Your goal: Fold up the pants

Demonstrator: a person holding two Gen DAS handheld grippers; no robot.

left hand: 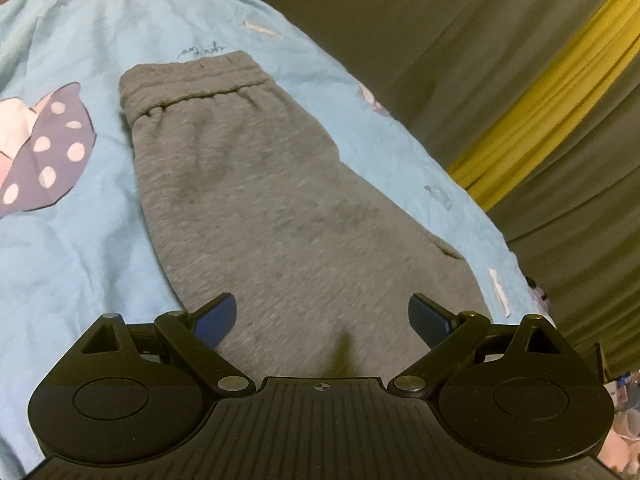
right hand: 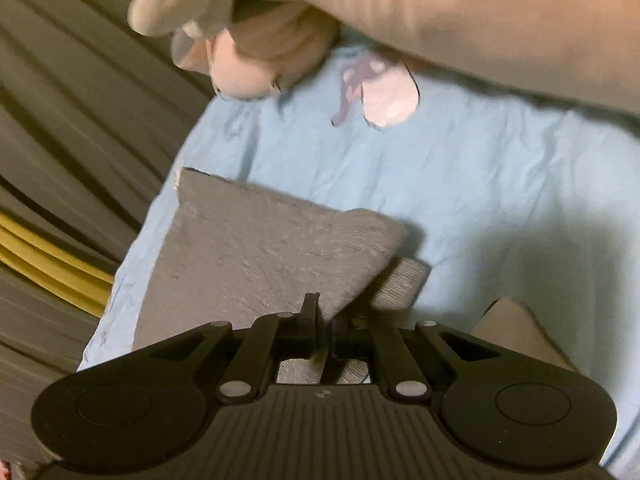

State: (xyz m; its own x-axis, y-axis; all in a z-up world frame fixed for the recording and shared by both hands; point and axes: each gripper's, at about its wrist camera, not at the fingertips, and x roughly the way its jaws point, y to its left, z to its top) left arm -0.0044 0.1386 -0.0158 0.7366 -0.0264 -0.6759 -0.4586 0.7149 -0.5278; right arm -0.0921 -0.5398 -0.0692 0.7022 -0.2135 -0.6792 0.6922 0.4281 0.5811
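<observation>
Now: left tool (left hand: 322,320) agape over grey pants (left hand: 256,200), right tool (right hand: 320,320) clamped on pants' hem, blue sheet (left hand: 60,260) beneath.

One piece of writing only: a short line of dark cursive script printed on the light blue bedsheet (left hand: 72,240), just beyond the waistband of the grey pants (left hand: 256,200) in the left wrist view. It shows upside down and blurred; the letters cannot be made out with any certainty. Faint dark marks on the same sheet near its edge in the right wrist view, too smeared to read. A small round crosshair mark sits on the ribbed black body of each gripper, a symbol, not text. No brand, label or number legible anywhere on the pants.
</observation>
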